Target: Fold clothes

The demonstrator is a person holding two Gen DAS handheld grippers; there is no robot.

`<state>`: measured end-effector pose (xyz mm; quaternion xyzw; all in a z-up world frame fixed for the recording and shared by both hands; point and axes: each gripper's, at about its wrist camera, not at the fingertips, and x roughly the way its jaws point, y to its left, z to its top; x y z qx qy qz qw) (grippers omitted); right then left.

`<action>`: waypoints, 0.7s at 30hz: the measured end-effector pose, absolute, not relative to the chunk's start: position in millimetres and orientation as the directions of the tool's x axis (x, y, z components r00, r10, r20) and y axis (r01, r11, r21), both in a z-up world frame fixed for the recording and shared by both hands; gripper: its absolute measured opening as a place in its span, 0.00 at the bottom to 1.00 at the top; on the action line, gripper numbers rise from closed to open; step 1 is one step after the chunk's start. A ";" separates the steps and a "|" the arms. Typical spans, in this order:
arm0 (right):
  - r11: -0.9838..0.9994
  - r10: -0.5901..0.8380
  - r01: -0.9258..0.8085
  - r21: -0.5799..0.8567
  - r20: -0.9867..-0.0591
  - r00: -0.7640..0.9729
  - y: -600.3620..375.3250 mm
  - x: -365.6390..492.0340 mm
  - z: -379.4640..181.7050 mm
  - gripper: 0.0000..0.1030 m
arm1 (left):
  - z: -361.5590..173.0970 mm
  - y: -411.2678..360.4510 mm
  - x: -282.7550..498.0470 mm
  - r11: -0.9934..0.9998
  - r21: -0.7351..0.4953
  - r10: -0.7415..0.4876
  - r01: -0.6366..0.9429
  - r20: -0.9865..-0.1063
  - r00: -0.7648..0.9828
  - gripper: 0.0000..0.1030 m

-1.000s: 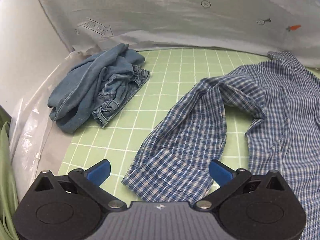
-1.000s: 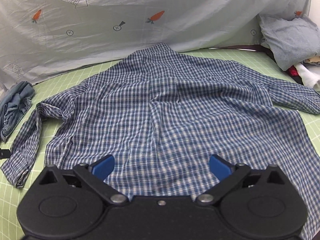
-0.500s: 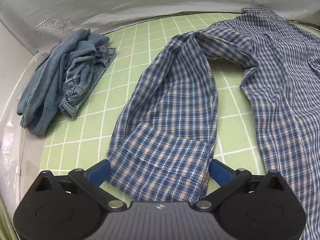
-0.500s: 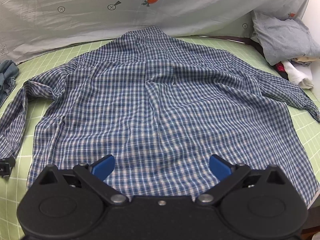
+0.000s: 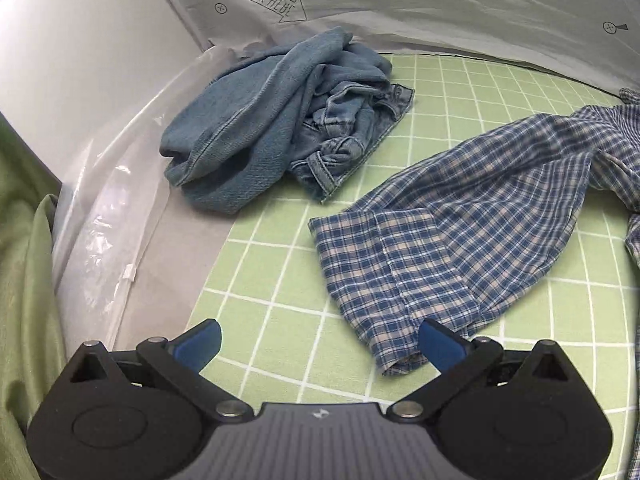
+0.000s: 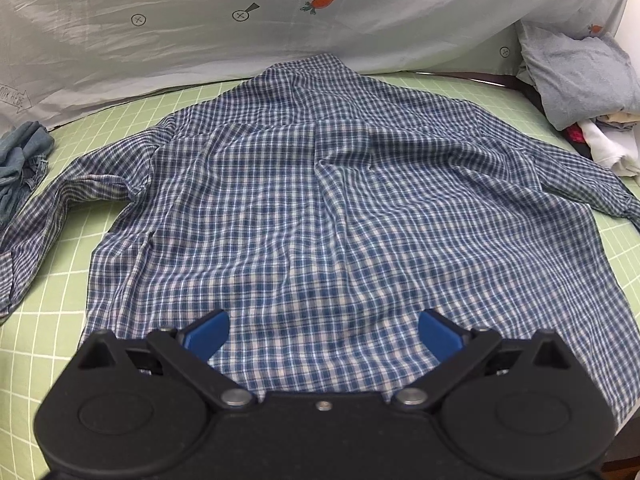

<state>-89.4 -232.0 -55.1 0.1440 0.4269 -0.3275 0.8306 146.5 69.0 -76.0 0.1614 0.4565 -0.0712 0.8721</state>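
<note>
A blue plaid shirt [image 6: 320,208] lies spread back-up on the green grid mat [image 6: 48,320], collar toward the far sheet. Its left sleeve [image 5: 460,236] bends across the mat, and the cuff end reaches my left gripper's right pad [image 5: 438,344]. My left gripper [image 5: 318,342] is open just above the mat, with bare mat between most of its span. My right gripper [image 6: 322,332] is open over the shirt's bottom hem, near the middle. The right sleeve [image 6: 592,188] stretches to the mat's right edge.
Crumpled blue jeans [image 5: 280,116] sit at the mat's far left, also seen from the right wrist as jeans [image 6: 22,160]. A clear plastic sheet [image 5: 104,248] and green fabric [image 5: 24,280] border the left. A clothes pile [image 6: 580,80] stands at the far right. A printed grey sheet [image 6: 240,28] backs everything.
My left gripper has shifted left off the cuff, which lay between its fingers half a second ago and is now at its right pad. The right gripper view has barely shifted.
</note>
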 end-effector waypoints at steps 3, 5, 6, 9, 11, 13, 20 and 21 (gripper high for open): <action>0.748 -0.418 0.662 -0.041 -0.804 0.423 -229.0 -84.3 -56.5 0.99 | -75.1 57.4 141.7 0.919 0.207 -0.026 0.335 -0.817 0.576 1.00; 0.746 -0.419 0.665 -0.040 -0.803 0.423 -228.4 -82.8 -56.0 0.99 | -73.8 47.2 138.4 0.900 0.214 -0.055 0.380 -0.809 0.585 0.99; 0.745 -0.420 0.666 -0.040 -0.803 0.422 -228.6 -82.1 -55.9 0.99 | -73.9 41.4 137.4 0.890 0.220 -0.066 0.400 -0.806 0.589 0.98; 0.737 -0.428 0.674 -0.048 -0.806 0.410 -229.8 -81.2 -56.6 0.99 | -79.7 27.8 139.2 0.866 0.215 -0.090 0.451 -0.820 0.565 0.82; 0.731 -0.430 0.681 -0.051 -0.809 0.400 -231.3 -81.1 -57.7 0.99 | -83.8 24.9 139.3 0.858 0.208 -0.100 0.470 -0.829 0.550 0.71; 0.725 -0.432 0.686 -0.056 -0.813 0.390 -232.5 -81.0 -58.6 0.99 | -87.8 23.7 139.0 0.852 0.199 -0.109 0.484 -0.837 0.536 0.64; 0.728 -0.425 0.683 -0.065 -0.824 0.375 -233.7 -77.3 -61.8 0.99 | -81.9 42.3 147.1 0.910 0.139 -0.104 0.390 -0.836 0.539 0.18; 0.731 -0.423 0.679 -0.065 -0.824 0.376 -233.4 -76.2 -62.0 0.99 | -79.3 48.1 149.3 0.923 0.121 -0.105 0.366 -0.836 0.539 0.15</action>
